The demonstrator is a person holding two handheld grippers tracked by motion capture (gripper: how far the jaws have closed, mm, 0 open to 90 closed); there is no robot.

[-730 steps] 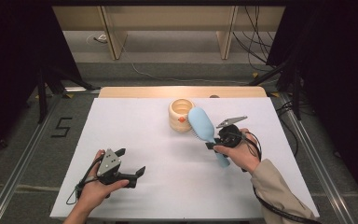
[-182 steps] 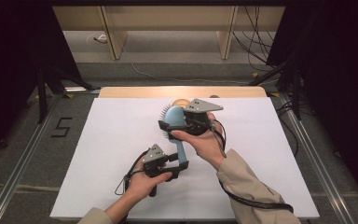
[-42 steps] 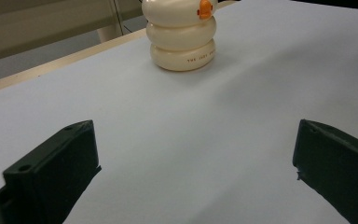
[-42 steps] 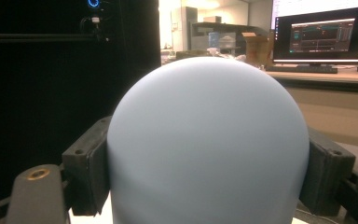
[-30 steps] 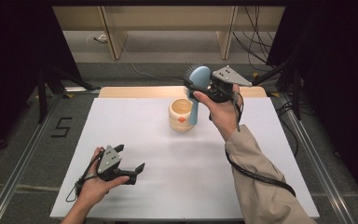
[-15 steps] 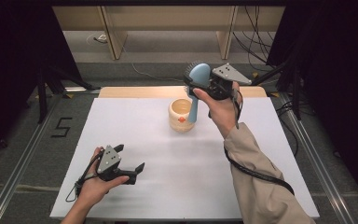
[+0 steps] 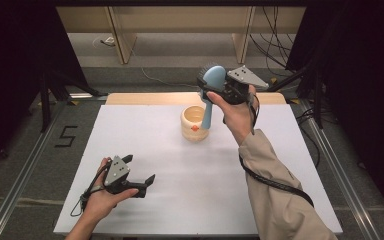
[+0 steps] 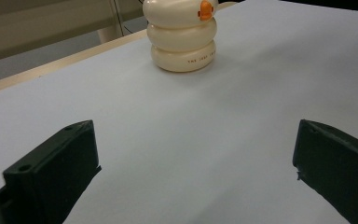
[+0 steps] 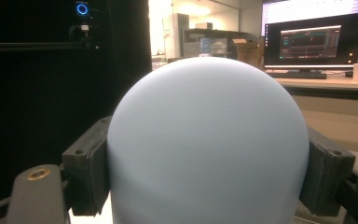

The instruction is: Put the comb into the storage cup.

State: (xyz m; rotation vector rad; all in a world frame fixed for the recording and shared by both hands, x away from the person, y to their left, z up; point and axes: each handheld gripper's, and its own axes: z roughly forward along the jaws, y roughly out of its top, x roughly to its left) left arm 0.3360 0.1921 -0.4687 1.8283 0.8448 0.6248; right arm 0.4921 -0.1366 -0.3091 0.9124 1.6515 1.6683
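My right gripper (image 7: 214,86) is shut on the head of a light blue hairbrush (image 7: 211,91), held upright above the table's far middle. The brush's handle hangs down just behind and to the right of a cream ringed holder (image 7: 194,122) with an orange mark. In the right gripper view the pale blue back of the brush (image 9: 207,144) sits clamped between both jaws. My left gripper (image 7: 145,185) rests open on the white tabletop near the front left, held in a hand. From the left gripper view the cream holder (image 8: 182,35) stands ahead, well beyond the spread jaws.
A white sheet covers the table (image 7: 260,190), with a wooden strip (image 7: 145,98) along the far edge. Black frame posts and cables stand at the sides. A monitor (image 9: 312,44) on a desk shows behind the brush in the right gripper view.
The right gripper has lowered the upright brush slightly, bringing its handle down closer beside the cream holder. The left gripper has stayed in place, open on the table.
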